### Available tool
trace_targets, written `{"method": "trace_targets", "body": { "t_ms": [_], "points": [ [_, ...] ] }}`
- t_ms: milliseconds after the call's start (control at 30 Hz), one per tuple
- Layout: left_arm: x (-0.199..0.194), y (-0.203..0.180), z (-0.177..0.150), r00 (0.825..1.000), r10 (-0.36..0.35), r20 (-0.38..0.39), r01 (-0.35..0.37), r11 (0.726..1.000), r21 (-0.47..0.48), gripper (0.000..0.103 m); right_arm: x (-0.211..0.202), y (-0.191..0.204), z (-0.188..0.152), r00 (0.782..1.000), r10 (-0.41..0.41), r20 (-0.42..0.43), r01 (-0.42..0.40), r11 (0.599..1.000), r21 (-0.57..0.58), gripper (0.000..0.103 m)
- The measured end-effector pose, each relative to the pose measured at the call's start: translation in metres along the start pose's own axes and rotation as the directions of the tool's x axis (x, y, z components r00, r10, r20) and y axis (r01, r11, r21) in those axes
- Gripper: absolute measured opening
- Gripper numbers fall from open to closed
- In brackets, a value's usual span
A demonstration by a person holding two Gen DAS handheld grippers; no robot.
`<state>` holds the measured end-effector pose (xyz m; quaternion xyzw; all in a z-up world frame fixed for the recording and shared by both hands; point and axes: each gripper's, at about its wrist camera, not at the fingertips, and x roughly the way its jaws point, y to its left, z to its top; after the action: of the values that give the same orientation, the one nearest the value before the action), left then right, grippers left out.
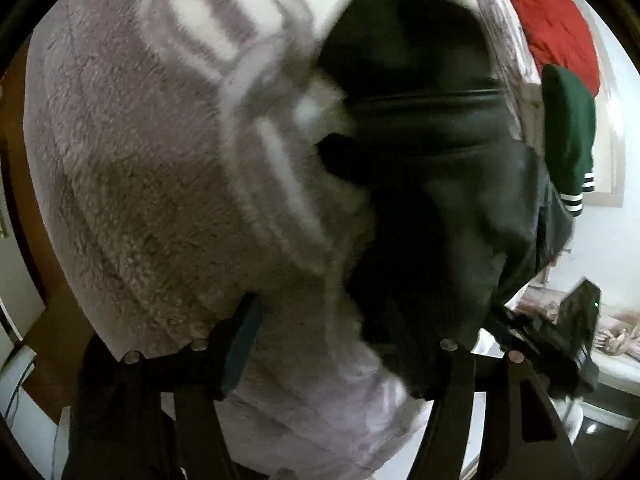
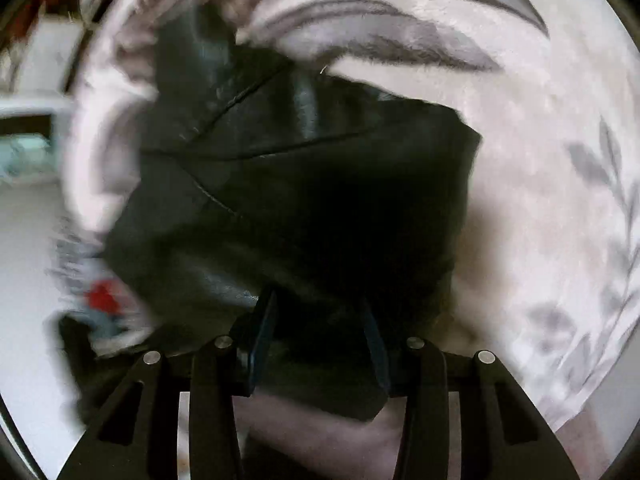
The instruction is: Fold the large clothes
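A black leather-like jacket (image 1: 432,184) lies on a fuzzy lilac blanket (image 1: 152,184) with white stripes. My left gripper (image 1: 344,344) is open; its left finger (image 1: 240,344) shows over the blanket, and the jacket's edge hangs over the right one and hides it. In the right wrist view the same jacket (image 2: 304,184) fills the middle. My right gripper (image 2: 320,344) has both blue-padded fingers (image 2: 262,344) around a fold of the jacket, which sits between them.
A red cloth (image 1: 548,20) and a green garment with white stripes (image 1: 568,136) lie beyond the jacket. The blanket shows a grey leaf pattern (image 2: 600,184) at the right. A dark object with a green light (image 1: 584,312) is at the right, and the floor (image 2: 28,240) at the left.
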<state>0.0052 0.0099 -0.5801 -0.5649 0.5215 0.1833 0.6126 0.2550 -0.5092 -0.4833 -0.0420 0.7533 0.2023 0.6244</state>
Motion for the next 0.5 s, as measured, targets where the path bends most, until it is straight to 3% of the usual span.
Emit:
{"method": "trace_targets", "body": {
  "t_ms": [133,167,233,267,300,367,467,500],
  "points": [
    [0.006,-0.013,0.0,1.0,0.014,0.006,-0.014,1.0,0.028,0.062,0.002,0.01,0.0,0.998,-0.054,0.009,0.054,0.999,0.008,0.049],
    [0.007,-0.018,0.0,1.0,0.007,0.004,-0.007,1.0,0.029,0.062,-0.002,0.008,-0.001,0.999,-0.034,0.004,0.034,0.999,0.006,0.049],
    [0.006,-0.024,0.001,1.0,-0.015,0.007,0.015,0.999,0.031,0.062,-0.025,-0.003,-0.008,0.992,0.123,-0.003,-0.123,0.992,0.005,0.062],
    [0.004,-0.025,0.0,1.0,-0.027,0.014,0.026,0.999,0.036,0.062,-0.04,-0.015,-0.015,0.976,0.22,0.009,-0.22,0.975,0.013,0.066],
    [0.003,-0.026,0.0,0.999,-0.039,0.026,0.038,0.998,0.04,0.062,-0.047,-0.023,-0.019,0.965,0.262,0.013,-0.262,0.965,0.03,0.073],
    [0.005,-0.025,-0.001,0.998,-0.058,0.032,0.057,0.998,0.035,0.073,-0.056,-0.061,-0.037,0.932,0.359,0.056,-0.363,0.923,0.128,0.085],
    [0.006,-0.004,-0.005,0.993,-0.119,0.027,0.119,0.993,-0.011,0.078,-0.019,-0.091,-0.051,0.886,0.462,0.042,-0.461,0.866,0.191,0.086],
    [0.008,-0.003,-0.005,0.991,-0.132,0.028,0.133,0.991,-0.02,0.08,0.007,-0.096,-0.052,0.837,0.548,0.017,-0.537,0.815,0.218,0.086]
  ]
}}
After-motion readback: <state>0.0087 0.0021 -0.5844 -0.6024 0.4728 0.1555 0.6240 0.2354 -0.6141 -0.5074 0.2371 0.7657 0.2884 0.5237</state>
